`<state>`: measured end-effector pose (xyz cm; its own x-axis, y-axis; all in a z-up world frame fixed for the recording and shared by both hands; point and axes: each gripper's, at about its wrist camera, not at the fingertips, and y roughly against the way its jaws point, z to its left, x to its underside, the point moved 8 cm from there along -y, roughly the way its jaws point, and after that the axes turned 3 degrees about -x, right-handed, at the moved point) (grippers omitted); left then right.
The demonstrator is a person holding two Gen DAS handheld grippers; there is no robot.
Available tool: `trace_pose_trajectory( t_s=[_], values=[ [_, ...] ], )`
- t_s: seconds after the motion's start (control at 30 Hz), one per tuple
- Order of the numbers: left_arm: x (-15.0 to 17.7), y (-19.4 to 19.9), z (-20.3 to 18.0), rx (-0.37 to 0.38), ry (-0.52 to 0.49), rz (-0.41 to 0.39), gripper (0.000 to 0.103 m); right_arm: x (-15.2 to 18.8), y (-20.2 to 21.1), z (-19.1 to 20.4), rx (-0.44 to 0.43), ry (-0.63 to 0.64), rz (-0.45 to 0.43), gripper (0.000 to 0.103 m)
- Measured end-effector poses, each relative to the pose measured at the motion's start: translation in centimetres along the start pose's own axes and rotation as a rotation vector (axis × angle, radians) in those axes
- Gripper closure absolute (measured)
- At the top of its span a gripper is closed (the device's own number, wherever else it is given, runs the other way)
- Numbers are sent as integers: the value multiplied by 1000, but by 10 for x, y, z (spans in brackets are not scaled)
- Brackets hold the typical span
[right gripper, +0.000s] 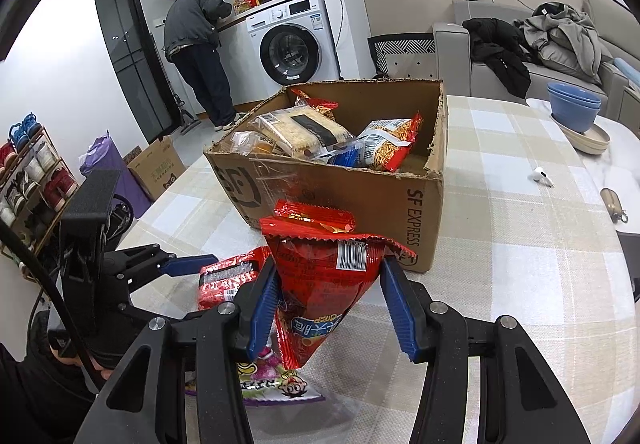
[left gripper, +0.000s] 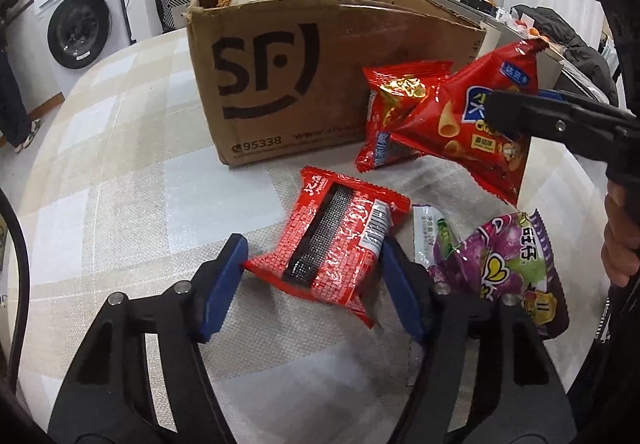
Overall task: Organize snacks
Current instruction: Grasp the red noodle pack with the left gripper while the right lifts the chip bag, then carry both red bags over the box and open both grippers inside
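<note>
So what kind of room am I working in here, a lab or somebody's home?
Almost certainly a lived-in home, an open living and kitchen area: a washing machine under a counter, a sofa heaped with clothes, and a shoe rack by the wall.

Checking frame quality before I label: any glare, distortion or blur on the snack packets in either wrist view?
Left wrist view: specular glare on the red packet between the left gripper pads; fisheye bows the cardboard box; dark vignette corners. Right wrist view: red cone-snack bag in the right gripper is sharp, with mild foil sheen; the purple packet is partly hidden.
</note>
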<state>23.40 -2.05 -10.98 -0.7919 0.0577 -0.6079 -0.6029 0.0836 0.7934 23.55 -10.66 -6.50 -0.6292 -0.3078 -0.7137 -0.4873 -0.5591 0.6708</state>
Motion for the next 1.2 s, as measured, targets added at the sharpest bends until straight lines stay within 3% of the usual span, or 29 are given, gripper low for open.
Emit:
trace_pose_trajectory(
  t_s=[0.07,0.13,0.3,0.57,1.2],
  values=[
    [-1,1,0,6,1,-2,42,-1,0,0,0,1,0,52],
    [1,4,0,24,1,-6,58,-2,1,-1,0,0,-3,52],
    [0,14,-2,39,2,-22,59,-4,6,-3,3,-1,-14,52],
    [1,62,16,81,41,-85,59,-7,13,-3,4,-1,-44,52],
    [-4,151,42,99,138,-197,59,-25,40,-3,3,-17,-145,52]
  ],
)
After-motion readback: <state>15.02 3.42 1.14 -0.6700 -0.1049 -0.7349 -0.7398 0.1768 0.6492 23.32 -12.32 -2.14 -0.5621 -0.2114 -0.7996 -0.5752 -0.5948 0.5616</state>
